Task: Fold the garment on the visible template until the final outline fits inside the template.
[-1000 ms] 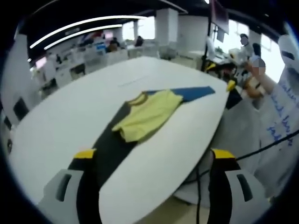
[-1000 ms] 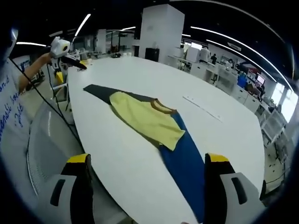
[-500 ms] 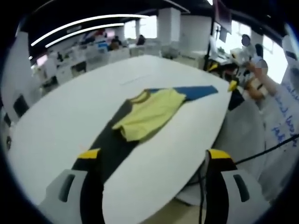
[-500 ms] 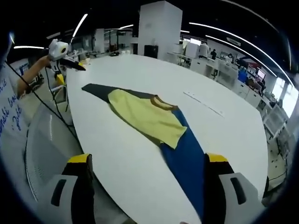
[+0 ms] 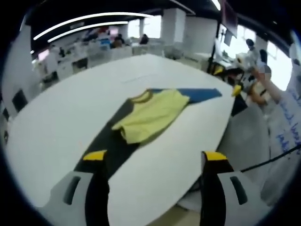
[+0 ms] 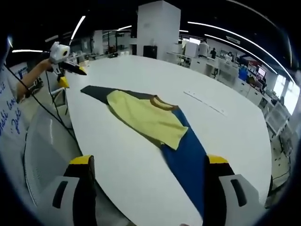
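A yellow T-shirt (image 5: 151,115) with a brown collar lies partly folded on a long template strip, which is dark grey (image 5: 112,141) at one end and blue (image 5: 200,93) at the other. In the right gripper view the shirt (image 6: 146,117) covers the strip's middle, with the dark end (image 6: 94,90) far left and the blue end (image 6: 189,160) near. My left gripper (image 5: 154,157) is open above the table's near edge, away from the cloth. My right gripper (image 6: 149,161) is open too, short of the shirt. Each gripper appears far off in the other's view: right gripper (image 5: 239,71), left gripper (image 6: 66,60).
The large white table (image 6: 117,155) has a rounded edge. A thin pale strip (image 6: 205,104) lies on it beyond the shirt. A person's sleeve (image 5: 282,117) and a cable (image 6: 44,108) hang off the table's side. Office desks and a white pillar (image 6: 157,28) stand behind.
Both views have drifted slightly with the hands. The shirt and template lie as before, and both grippers remain open and empty.
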